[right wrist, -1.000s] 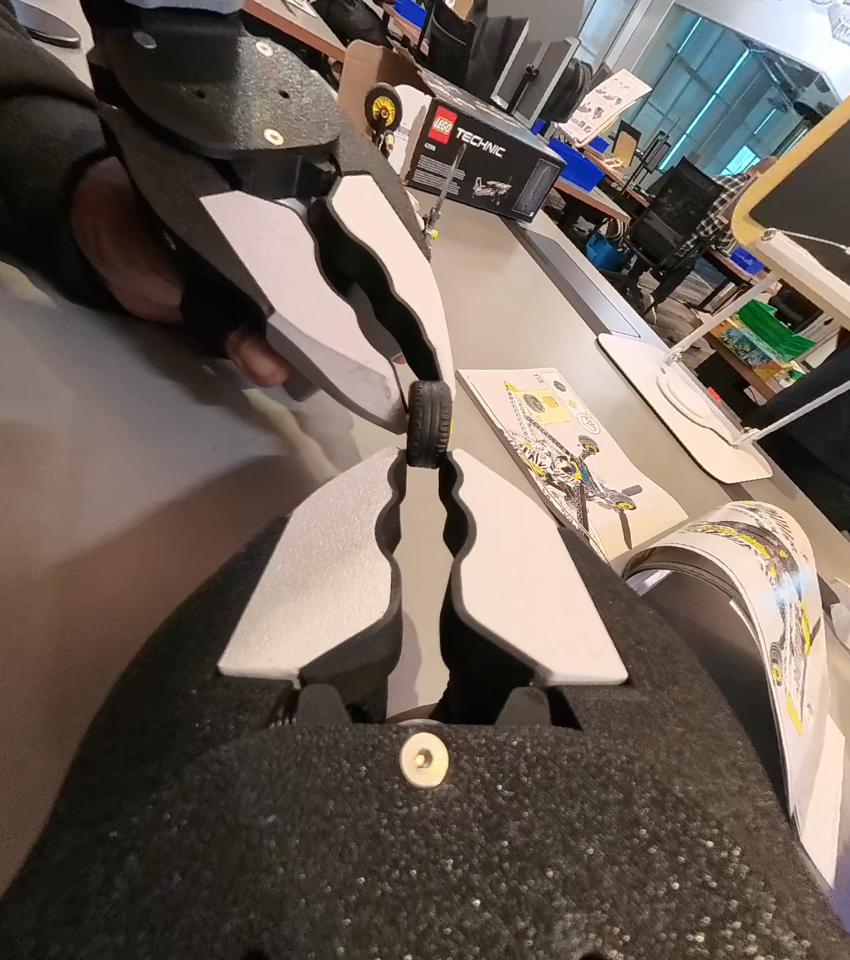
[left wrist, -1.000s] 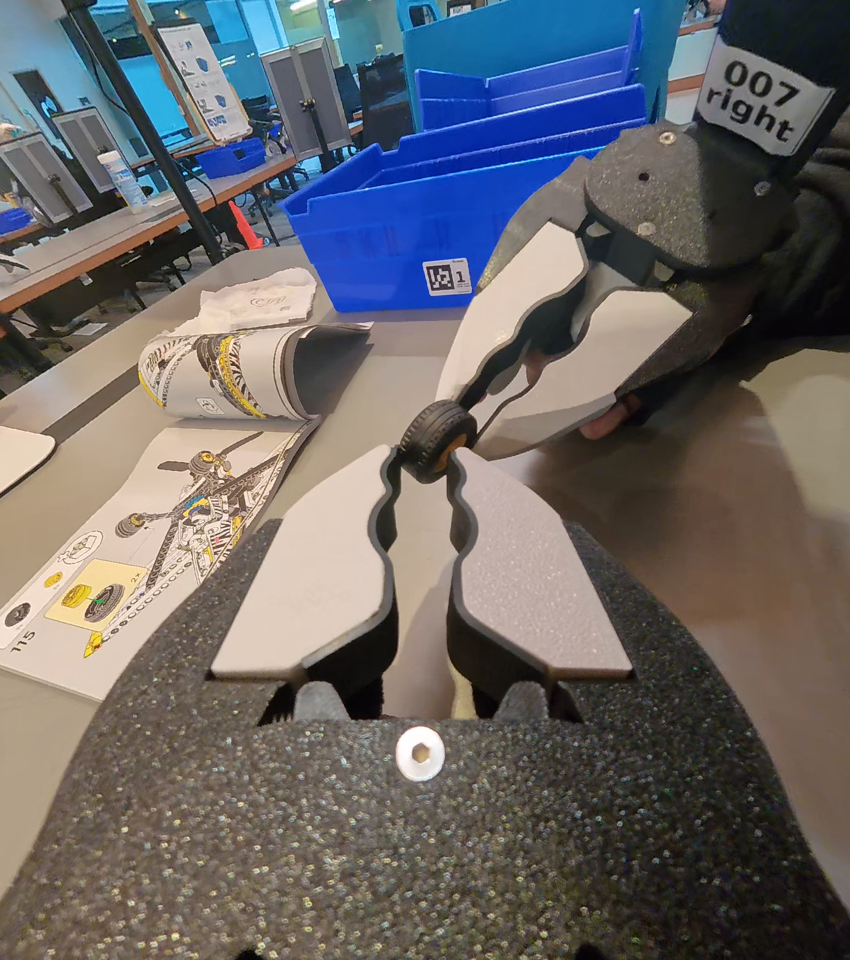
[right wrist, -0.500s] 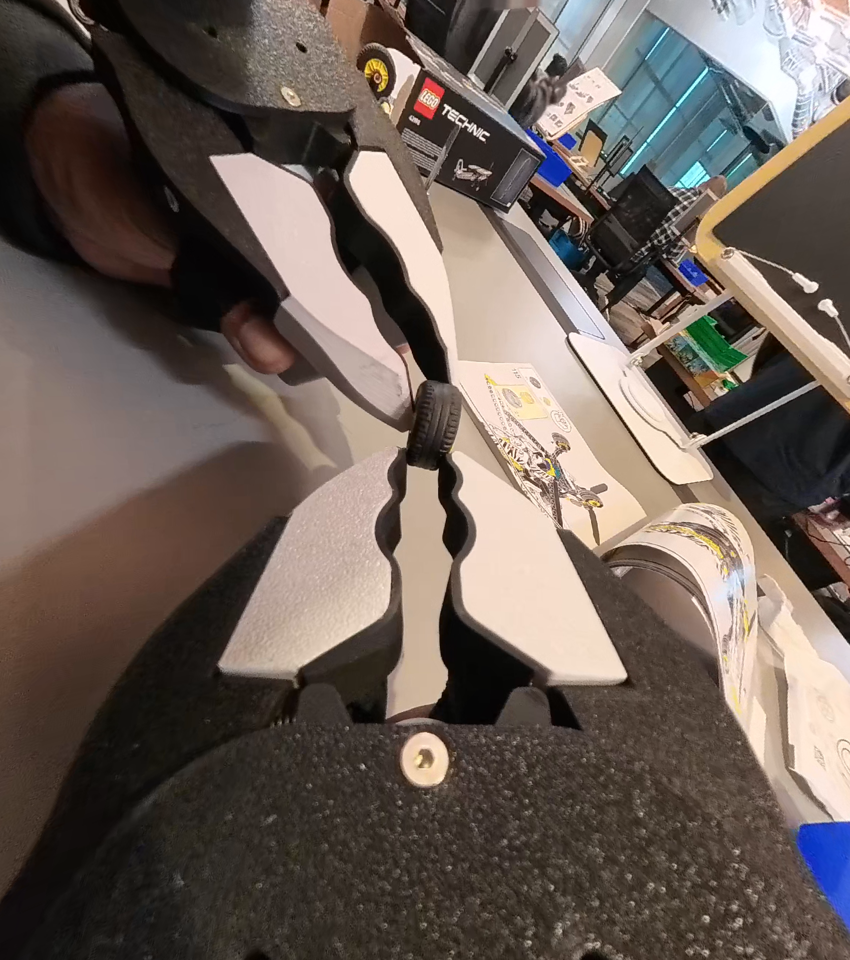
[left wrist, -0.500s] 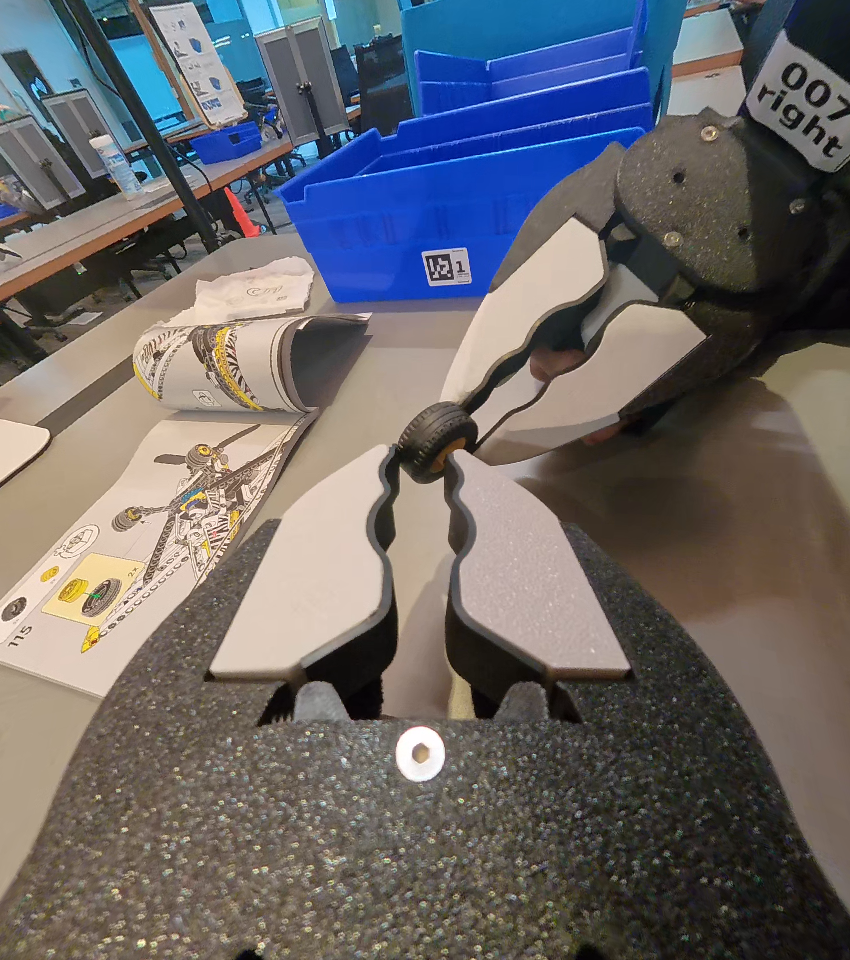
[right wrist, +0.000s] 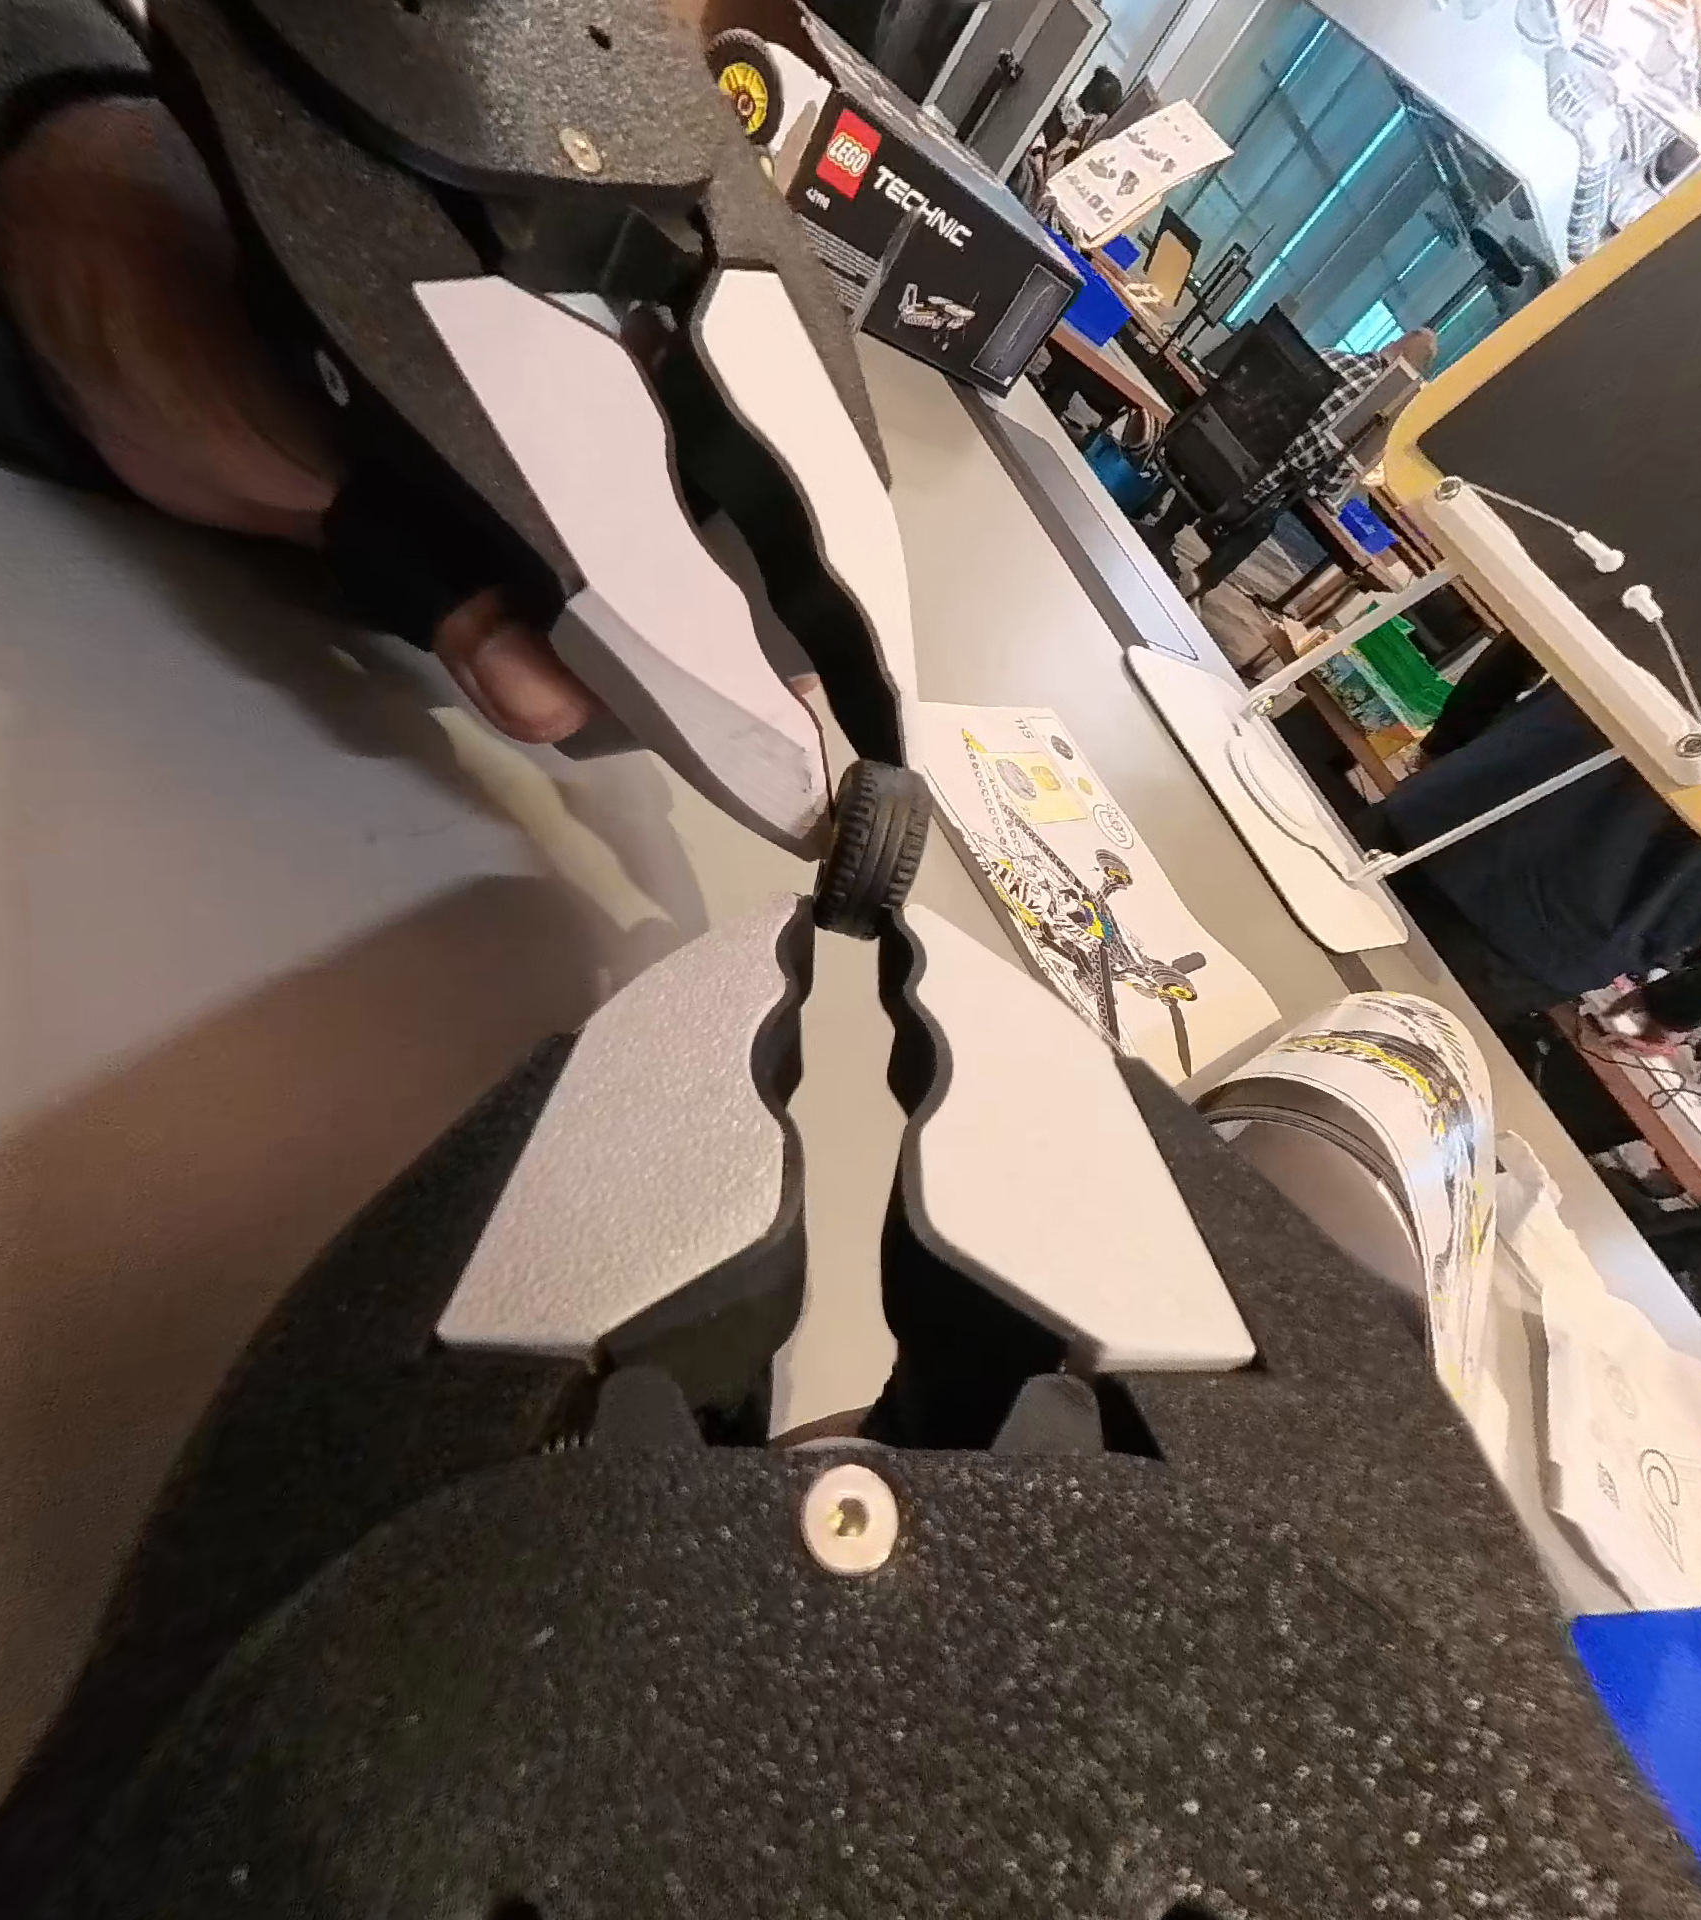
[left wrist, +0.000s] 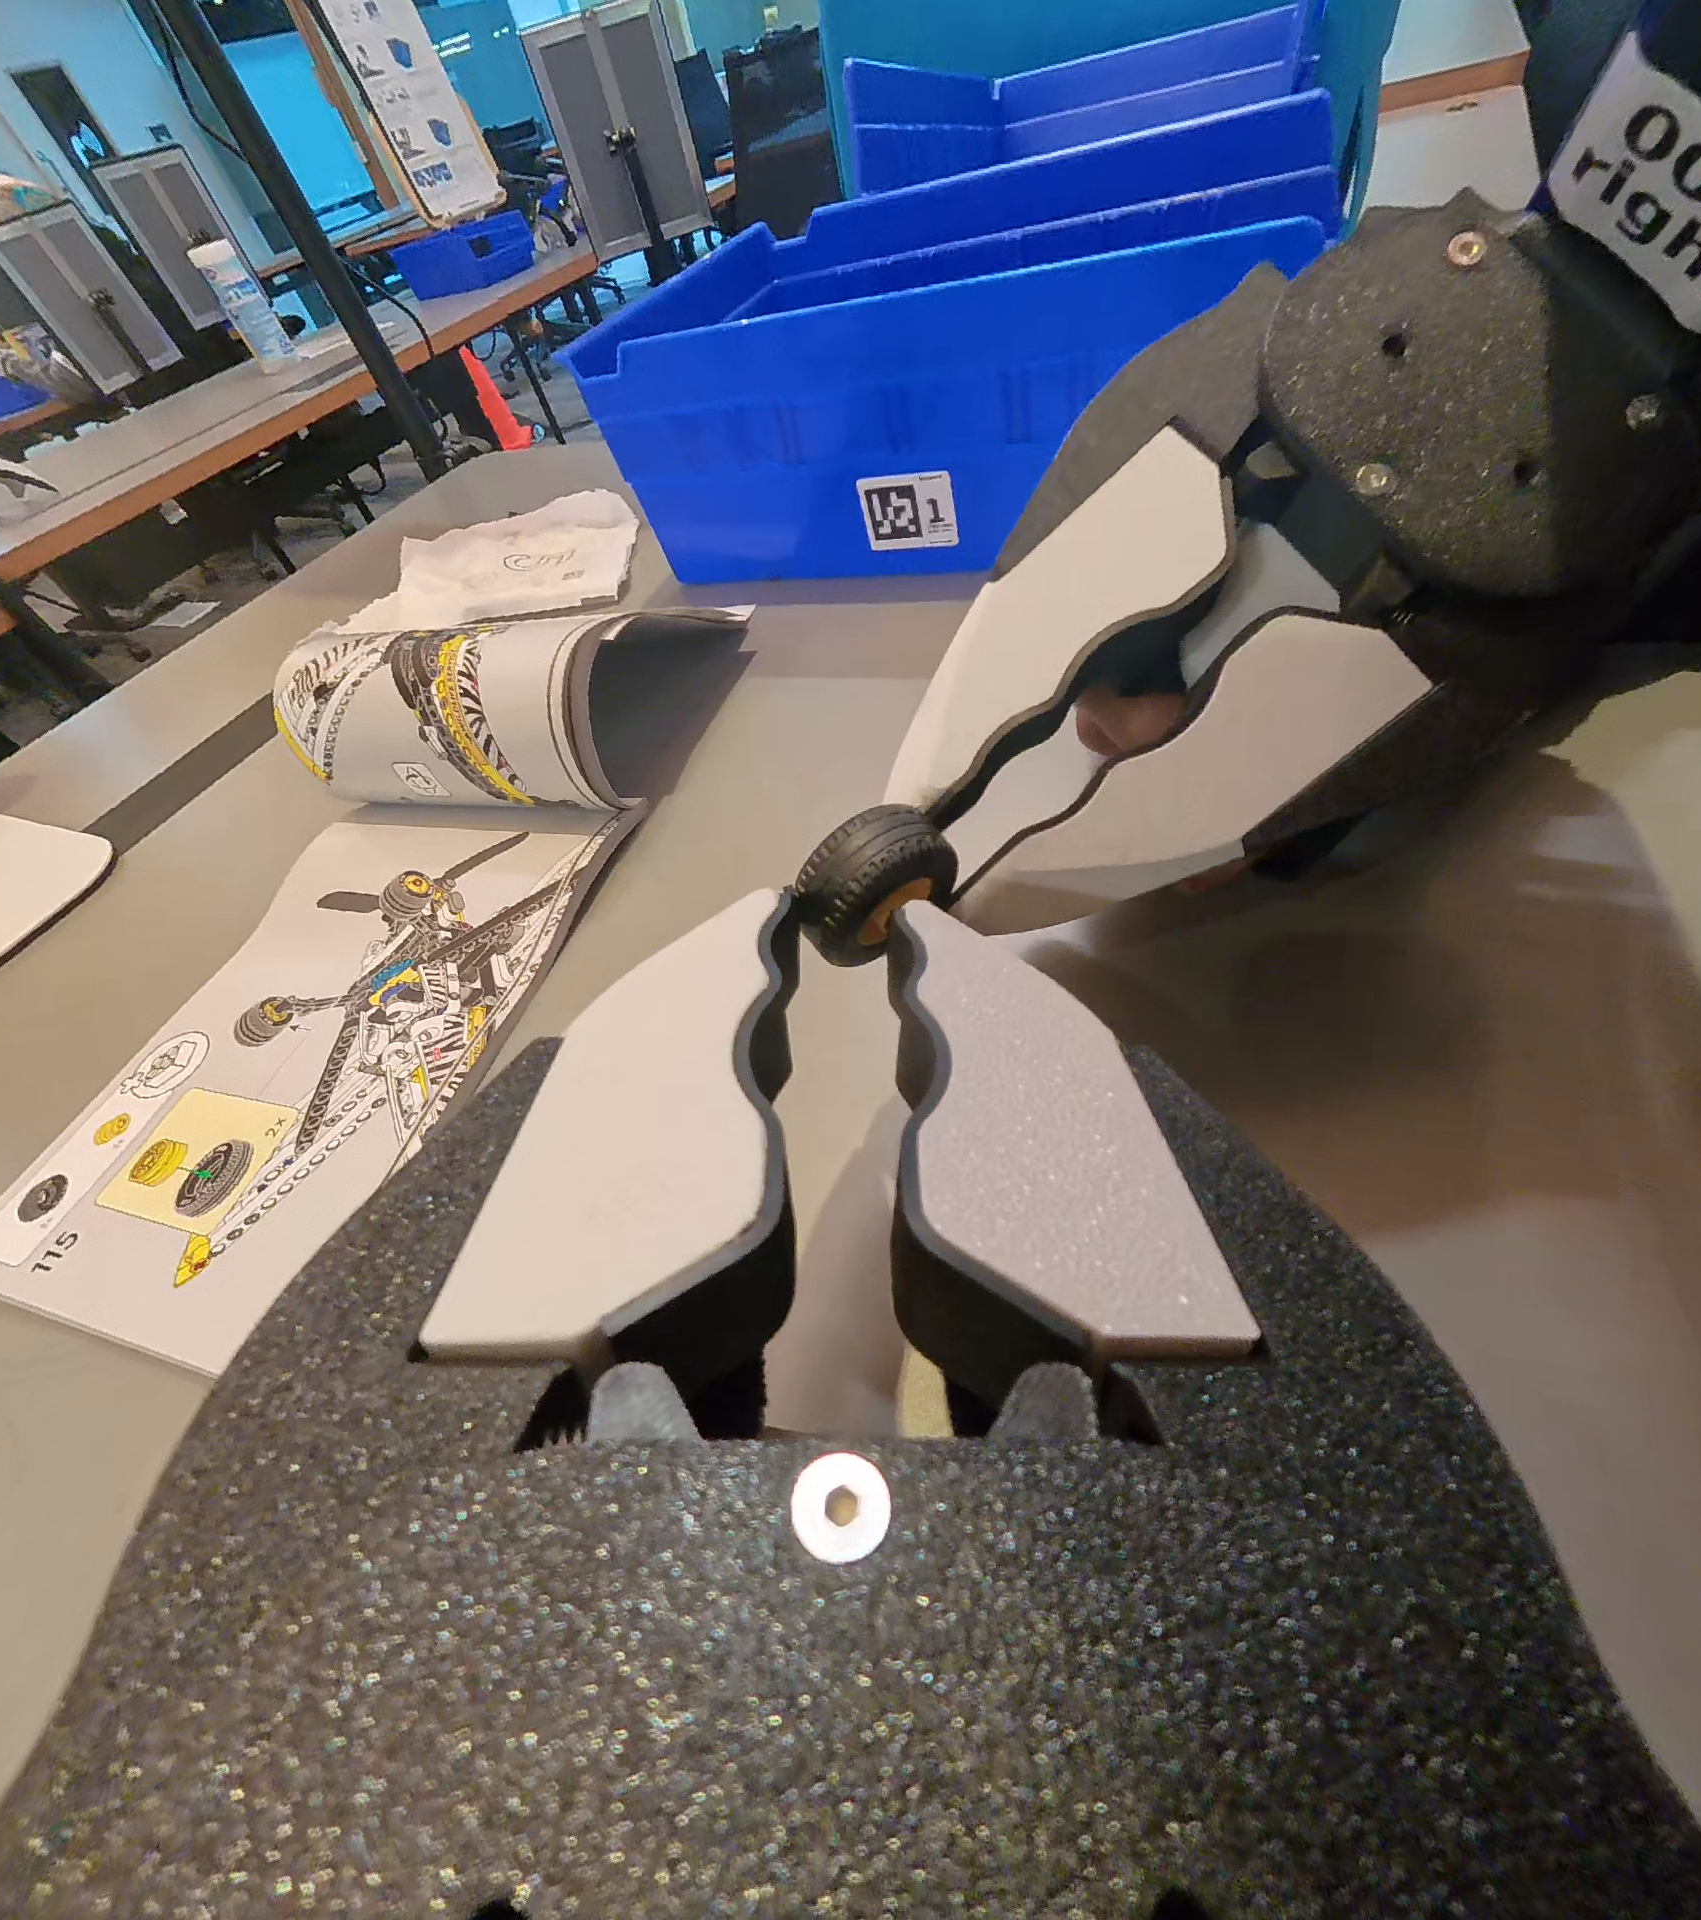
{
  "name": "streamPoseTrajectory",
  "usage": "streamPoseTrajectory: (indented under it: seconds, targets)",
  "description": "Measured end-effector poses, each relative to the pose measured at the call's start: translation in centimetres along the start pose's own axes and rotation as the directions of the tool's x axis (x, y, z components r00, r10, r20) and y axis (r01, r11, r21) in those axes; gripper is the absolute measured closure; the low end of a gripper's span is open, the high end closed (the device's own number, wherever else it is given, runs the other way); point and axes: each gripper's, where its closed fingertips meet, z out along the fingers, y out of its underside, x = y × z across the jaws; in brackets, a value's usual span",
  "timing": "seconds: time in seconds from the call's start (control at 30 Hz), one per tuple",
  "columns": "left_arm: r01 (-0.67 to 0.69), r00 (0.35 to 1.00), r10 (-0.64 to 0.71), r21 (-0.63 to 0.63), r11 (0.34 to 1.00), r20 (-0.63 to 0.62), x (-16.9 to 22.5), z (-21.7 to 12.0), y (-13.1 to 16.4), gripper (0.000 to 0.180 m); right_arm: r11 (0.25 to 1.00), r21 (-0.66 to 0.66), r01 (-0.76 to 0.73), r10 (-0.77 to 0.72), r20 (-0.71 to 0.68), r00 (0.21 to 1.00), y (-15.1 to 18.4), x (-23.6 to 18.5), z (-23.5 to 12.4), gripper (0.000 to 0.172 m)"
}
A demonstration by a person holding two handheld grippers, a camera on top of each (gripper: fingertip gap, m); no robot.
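Both grippers meet over the grey table, and between them sits one small black wheel with a yellow hub. The left gripper pinches it across its width, one fingertip on the tyre side, the other against the hub face. The right gripper is clamped on the same wheel, its tips closed across the tread. The wheel is held clear above the tabletop, tip to tip.

Around them: an open instruction booklet lies flat just to the left gripper's left, its far pages curled up in a roll. Beyond that, crumpled white paper, then a blue bin at the far edge, closing off that side. In the right wrist view a dark box stands behind the left gripper, and a white lamp base sits past the booklet.

A gloved hand backs the left gripper. The bare table to the right of the left gripper is the open stretch.
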Motion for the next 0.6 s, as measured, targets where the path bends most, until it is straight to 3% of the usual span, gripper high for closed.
streamPoseTrajectory:
  seconds: [0.17,0.4,0.47,0.6]
  targets:
    - [0.07,0.997,-0.069,0.062,0.996,-0.023,-0.6,-0.2,-0.8,0.163,0.982,0.09,-0.168,0.164,0.048,0.985,-1.1,1.1,-0.1,0.159]
    - [0.204,0.969,-0.201,0.008,0.979,-0.144,-0.4,0.3,-0.4,0.162,0.937,0.084,-0.34,0.322,0.177,0.93,-1.2,1.4,-0.1,0.158]
    - [0.261,0.946,-0.258,-0.01,0.965,-0.195,-0.3,0.4,-0.4,0.162,0.888,0.047,-0.458,0.432,0.261,0.864,-1.1,1.4,-0.1,0.158]
    - [0.329,0.91,-0.317,-0.001,0.945,-0.266,-0.5,0.1,-0.8,0.165,0.731,-0.029,-0.682,0.629,0.418,0.655,-1.1,1.8,-0.3,0.158]
